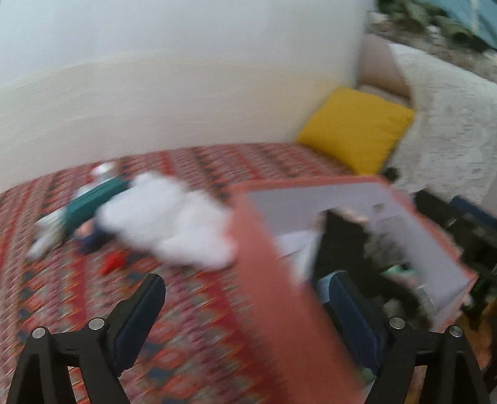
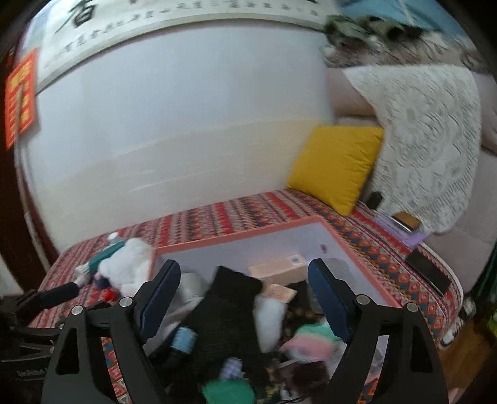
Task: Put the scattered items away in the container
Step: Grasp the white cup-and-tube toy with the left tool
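Backdrop: white wall (image 2: 186,124) is seen behind a bed spread with a red patterned cover (image 2: 236,214).
Far left: a calligraphy scroll (image 2: 174,12) and a red paper sign (image 2: 20,96) are hung on the wall.
Scattered pile: a white fluffy toy (image 1: 167,217), a teal box (image 1: 93,202) and a small red piece (image 1: 113,264) are left lying on the cover, just beside the container's left wall.
Left gripper (image 1: 248,310): jaws are spread wide, nothing is pressed; the container's near-left edge is straddled. Heavy blur.
Container (image 2: 248,239): an orange-rimmed box is set on the bed, already crowded.
Inside: a black knitted piece (image 2: 230,314), white cloth, two tan blocks, pink-green and green soft items are heaped.
Right gripper (image 2: 245,279): fingers are held wide apart above the heap, gripping nothing.
Right: a yellow cushion (image 2: 335,167) is propped beside a white lace throw (image 2: 428,149).
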The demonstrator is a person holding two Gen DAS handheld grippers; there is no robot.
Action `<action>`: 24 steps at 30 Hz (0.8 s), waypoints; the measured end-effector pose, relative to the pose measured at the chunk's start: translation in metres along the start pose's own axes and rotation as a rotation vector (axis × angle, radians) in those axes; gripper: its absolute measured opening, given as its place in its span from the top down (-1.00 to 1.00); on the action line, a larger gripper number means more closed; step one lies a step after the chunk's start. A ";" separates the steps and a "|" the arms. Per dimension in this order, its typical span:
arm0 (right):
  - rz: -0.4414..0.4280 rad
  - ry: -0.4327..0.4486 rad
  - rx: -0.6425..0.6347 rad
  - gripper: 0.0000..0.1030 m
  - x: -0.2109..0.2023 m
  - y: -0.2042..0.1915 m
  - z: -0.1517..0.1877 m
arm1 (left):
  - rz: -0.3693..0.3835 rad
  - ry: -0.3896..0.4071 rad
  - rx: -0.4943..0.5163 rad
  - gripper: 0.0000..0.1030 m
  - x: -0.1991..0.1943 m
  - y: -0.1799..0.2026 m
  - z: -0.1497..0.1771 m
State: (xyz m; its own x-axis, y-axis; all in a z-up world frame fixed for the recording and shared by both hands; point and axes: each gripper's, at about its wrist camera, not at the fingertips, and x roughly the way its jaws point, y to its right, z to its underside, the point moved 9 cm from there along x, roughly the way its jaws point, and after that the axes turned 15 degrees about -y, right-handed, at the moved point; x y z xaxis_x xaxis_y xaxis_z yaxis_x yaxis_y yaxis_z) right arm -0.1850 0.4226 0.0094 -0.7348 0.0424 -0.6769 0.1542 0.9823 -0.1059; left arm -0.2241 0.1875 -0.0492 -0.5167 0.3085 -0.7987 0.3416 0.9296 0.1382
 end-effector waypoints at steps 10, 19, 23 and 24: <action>-0.081 -0.060 -0.279 -0.78 0.024 -0.146 0.032 | -0.167 -0.055 -0.244 -0.75 -0.015 -0.174 0.079; -0.206 -0.214 -0.437 -0.78 0.072 -0.264 0.087 | -0.232 -0.061 -0.348 -0.75 -0.011 -0.267 0.104; -0.260 -0.276 -0.418 -0.78 0.097 -0.293 0.102 | -0.244 -0.062 -0.324 -0.75 0.009 -0.293 0.081; -0.268 -0.297 -0.399 -0.78 0.106 -0.296 0.104 | -0.244 -0.062 -0.316 -0.75 0.016 -0.299 0.072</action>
State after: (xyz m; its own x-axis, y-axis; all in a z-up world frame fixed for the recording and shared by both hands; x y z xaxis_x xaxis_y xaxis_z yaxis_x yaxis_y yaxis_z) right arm -0.2403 0.1168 -0.1070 -0.4877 -0.2141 -0.8464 -0.3157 0.9471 -0.0578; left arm -0.2779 -0.1005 -0.1454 -0.5008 0.0672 -0.8629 -0.0488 0.9932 0.1057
